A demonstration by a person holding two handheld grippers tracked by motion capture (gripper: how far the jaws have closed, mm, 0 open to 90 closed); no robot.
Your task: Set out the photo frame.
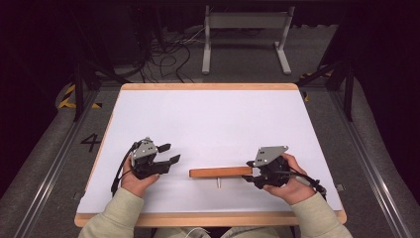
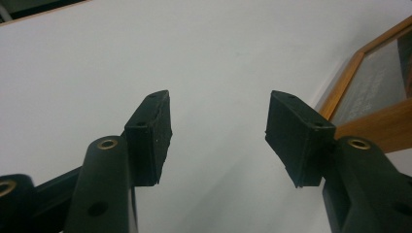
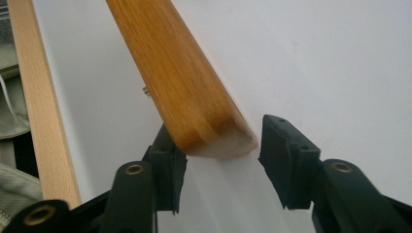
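Plan view of a white-topped table with a pale wooden rim. A long, flat, orange-brown wooden bar with rounded ends lies on the near part of the top, its long axis running left to right, roughly parallel to the near rim. A small pale peg projects from the bar's near side, about mid-length.

The right gripper, held in the person's right hand, sits at the bar's right end. In the right gripper view the bar runs straight away from the claw, its rounded end lying between the two black jaws; the jaws stand spread, one close against the bar's side and the other just clear of it, so the bar is straddled and not yet pinched. The peg shows beyond, on the side toward the wooden rim.

The left gripper, in the left hand, rests to the left of the bar, apart from it, jaws spread wide with nothing between them. Its claw points across the table toward the bar's left end. In the left gripper view, bare white tabletop lies ahead of the claw.

The right claw is the nearer by far. Closing it would probably take the bar across its width at the end, leaving the full length unsupported on the left.
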